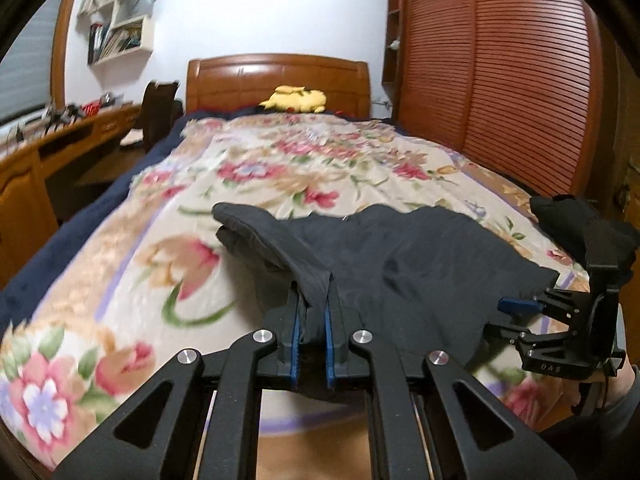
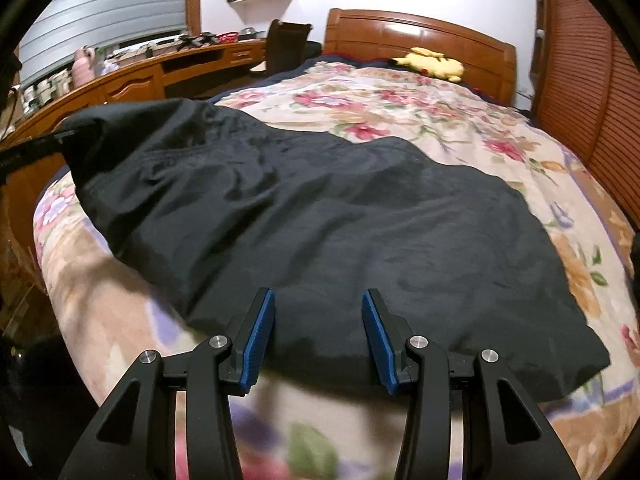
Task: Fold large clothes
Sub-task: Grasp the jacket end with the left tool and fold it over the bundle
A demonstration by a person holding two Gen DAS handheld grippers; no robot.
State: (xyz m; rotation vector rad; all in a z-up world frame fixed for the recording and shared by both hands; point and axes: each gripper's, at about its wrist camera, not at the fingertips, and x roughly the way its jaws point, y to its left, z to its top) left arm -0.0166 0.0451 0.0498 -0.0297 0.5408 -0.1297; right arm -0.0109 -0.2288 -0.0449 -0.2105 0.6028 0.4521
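A large black garment [image 2: 328,224] lies spread across the floral bedspread [image 2: 460,120]. My left gripper [image 1: 314,304] is shut on a fold of the black garment [image 1: 420,248] at its near left edge and holds it raised. My right gripper [image 2: 318,304] is open and empty, just above the garment's near hem. The right gripper also shows in the left wrist view [image 1: 506,316], at the garment's right edge. In the right wrist view the lifted left end of the garment [image 2: 96,132] hangs from the left gripper.
A yellow plush toy [image 1: 294,99] lies by the wooden headboard [image 1: 276,76]. A long wooden desk [image 2: 132,76] with clutter runs along the bed's left side. A slatted wardrobe [image 1: 500,72] stands on the right. Another dark cloth [image 1: 568,220] sits at the bed's right edge.
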